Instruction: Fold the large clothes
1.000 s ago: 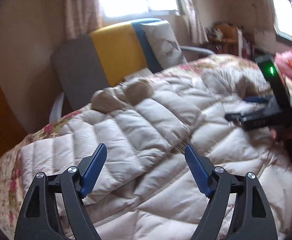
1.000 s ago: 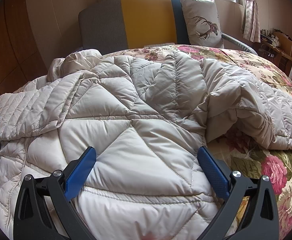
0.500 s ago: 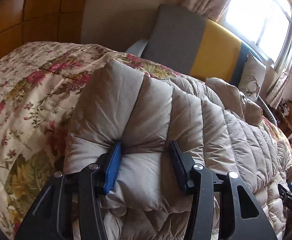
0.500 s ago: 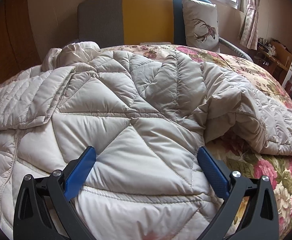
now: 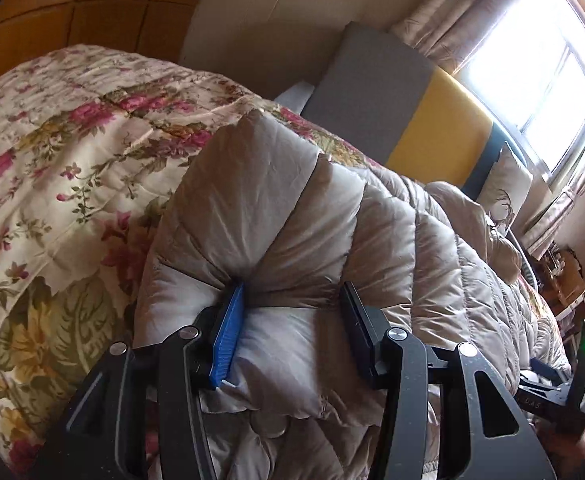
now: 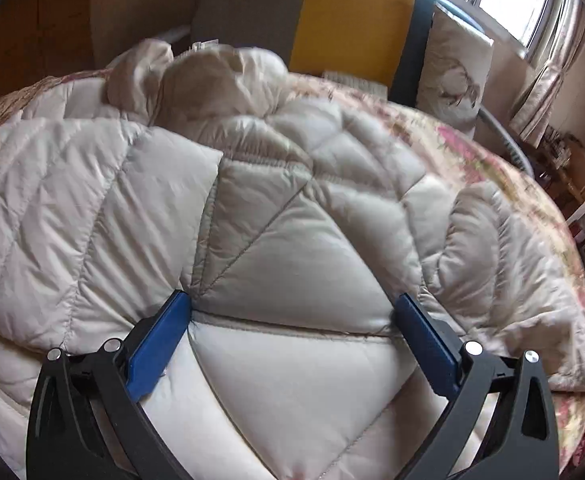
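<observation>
**Both claws shift along the padded coat**

Since a second ago, the left claw [image 5: 292,332] has swung away from the coat's open middle to one puffy end of it and clenched there, while the right claw [image 6: 292,344] has pushed in closer over the quilted panel, its view now blurred by the motion.

Between the left claw's blue ribbed pad and its dark pad sits a fat roll of the coat [image 5: 332,232], a pale beige down garment with a smooth, faintly shiny shell. The filling bulges out ahead of the pads in rounded tubes divided by straight stitch lines, and the cloth puckers into fine creases where the pads pinch it. To that claw's left lies the bed's floral quilt [image 5: 64,168], cream with pink roses and green leaves, softly wrinkled. Ahead and to the right stands a headboard [image 5: 396,120] in flat grey, yellow and dark blue blocks, with a pale cushion [image 5: 504,188] against it.

The right claw's jaws stand wide, both blue pads touching the coat's surface on either side of a swollen panel stitched in diagonal, diamond-like seams. Whether they are pressing it or only resting against it cannot be told. Beyond that claw, the coat heaps into a crumpled, rounded hood-like lump [image 6: 212,76] near the headboard, and the quilt shows to the right.
</observation>
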`<move>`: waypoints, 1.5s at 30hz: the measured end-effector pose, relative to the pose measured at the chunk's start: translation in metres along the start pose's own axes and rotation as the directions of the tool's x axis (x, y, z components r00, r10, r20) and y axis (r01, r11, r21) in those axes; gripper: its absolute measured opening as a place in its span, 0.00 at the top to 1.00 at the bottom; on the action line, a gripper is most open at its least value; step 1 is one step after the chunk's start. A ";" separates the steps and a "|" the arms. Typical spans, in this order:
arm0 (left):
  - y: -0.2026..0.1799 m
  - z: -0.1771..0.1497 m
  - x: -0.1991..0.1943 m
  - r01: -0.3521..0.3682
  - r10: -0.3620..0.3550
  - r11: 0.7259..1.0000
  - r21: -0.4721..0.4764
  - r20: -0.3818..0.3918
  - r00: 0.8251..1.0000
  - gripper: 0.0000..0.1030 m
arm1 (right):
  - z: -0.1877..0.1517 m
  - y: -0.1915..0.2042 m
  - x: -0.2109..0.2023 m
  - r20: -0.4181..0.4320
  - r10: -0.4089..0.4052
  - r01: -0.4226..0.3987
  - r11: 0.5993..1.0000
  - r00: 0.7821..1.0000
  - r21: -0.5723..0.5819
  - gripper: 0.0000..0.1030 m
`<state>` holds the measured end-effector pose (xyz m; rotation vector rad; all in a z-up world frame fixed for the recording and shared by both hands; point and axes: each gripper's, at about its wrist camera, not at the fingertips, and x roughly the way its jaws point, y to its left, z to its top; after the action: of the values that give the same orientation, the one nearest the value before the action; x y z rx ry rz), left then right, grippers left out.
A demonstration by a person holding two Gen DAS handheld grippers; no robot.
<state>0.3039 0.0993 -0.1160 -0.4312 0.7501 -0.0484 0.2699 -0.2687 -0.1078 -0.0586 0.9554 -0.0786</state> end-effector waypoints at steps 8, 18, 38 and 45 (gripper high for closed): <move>-0.003 -0.003 -0.005 0.044 -0.045 0.999 0.016 0.017 0.999 0.40 | -0.010 -0.076 -0.049 0.153 0.211 -0.247 0.930 0.965 0.274 0.02; -0.021 -0.007 -0.004 -0.008 0.006 0.995 0.102 0.017 1.000 0.23 | -0.106 -0.289 -0.057 0.196 0.097 -0.218 0.512 0.976 0.831 0.08; -0.022 -0.008 -0.001 -0.022 0.020 0.993 0.118 0.019 1.000 0.22 | -0.131 -0.443 -0.032 0.177 -0.101 -0.159 0.161 0.979 0.974 0.66; -0.021 -0.008 -0.001 -0.022 0.020 0.993 0.118 0.019 1.000 0.21 | -0.083 -0.412 -0.065 0.239 -0.131 -0.170 0.395 0.962 0.903 0.72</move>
<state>0.3004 0.0771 -0.1120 -0.3106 0.7305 -0.0691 0.1482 -0.6737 -0.0680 0.9937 0.5054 -0.5761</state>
